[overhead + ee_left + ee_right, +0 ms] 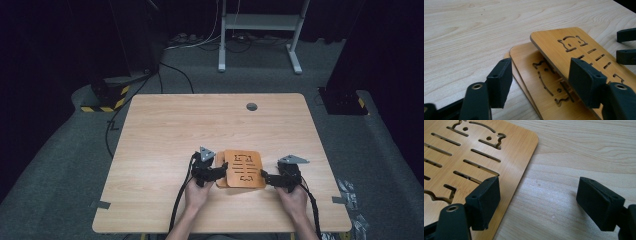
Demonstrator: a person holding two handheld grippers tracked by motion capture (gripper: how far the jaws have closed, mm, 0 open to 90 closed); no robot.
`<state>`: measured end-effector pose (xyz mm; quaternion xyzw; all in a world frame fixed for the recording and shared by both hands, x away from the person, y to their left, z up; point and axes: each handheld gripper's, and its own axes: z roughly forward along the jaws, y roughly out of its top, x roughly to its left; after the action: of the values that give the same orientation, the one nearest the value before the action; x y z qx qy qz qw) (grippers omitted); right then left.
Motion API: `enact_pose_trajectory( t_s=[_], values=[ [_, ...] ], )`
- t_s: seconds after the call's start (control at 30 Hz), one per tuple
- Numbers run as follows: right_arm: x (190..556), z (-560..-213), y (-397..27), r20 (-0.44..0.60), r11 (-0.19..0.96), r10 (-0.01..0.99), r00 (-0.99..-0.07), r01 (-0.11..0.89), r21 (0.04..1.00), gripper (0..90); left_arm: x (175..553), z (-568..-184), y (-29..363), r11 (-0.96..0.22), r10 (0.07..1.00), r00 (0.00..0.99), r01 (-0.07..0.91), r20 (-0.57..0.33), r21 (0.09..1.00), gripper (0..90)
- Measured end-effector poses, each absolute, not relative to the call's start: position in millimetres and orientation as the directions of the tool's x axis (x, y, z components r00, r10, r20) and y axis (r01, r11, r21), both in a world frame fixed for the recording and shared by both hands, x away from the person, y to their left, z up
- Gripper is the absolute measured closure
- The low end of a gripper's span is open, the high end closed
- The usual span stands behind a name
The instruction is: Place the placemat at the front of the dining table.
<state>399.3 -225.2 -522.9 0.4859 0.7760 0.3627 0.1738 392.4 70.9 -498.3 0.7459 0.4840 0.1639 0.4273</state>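
High view: a light wooden table (165, 130) stands on grey carpet, and a person's forearms come in from the bottom edge. Near the table's front middle lies a stack of bamboo boards (243, 169) with cut-out slots and animal shapes. The left gripper (216, 171) sits at the stack's left edge, the right gripper (263, 176) at its right edge. A small grey disc (251, 106) is set in the table farther back.

Left gripper view: two black jaws rise from the bottom, spread apart. The top board (564, 47) is tilted, its near corner lifted above the lower boards (529, 67). One jaw hangs beside the stack over bare table; the other sits over the top board. The jaws are open, and neither pad visibly presses on the wood.

Right gripper view: the jaws stand wide apart and grip nothing. One jaw overlaps the top board's (474, 152) edge; the other is over bare table.
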Motion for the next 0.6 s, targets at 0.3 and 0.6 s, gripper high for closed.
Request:
enact_pose_trajectory(
  t_s=[0.3, 0.6],
  values=[
    [399.3, -522.8, -225.5, 0.089, 0.26, 0.88, -0.466, 0.63, 0.732, 19.1, 397.4, -503.4, 68.7, -0.157, 0.83, 0.503, 0.627, -0.243, 0.763, 37.3],
    [399.4, -523.0, -225.4, 0.094, 0.253, 0.881, -0.464, 0.629, 0.735, 19.2, 400.6, -507.2, 57.0, -0.169, 0.808, 0.519, 0.657, -0.279, 0.735, 36.8]
  ],
)
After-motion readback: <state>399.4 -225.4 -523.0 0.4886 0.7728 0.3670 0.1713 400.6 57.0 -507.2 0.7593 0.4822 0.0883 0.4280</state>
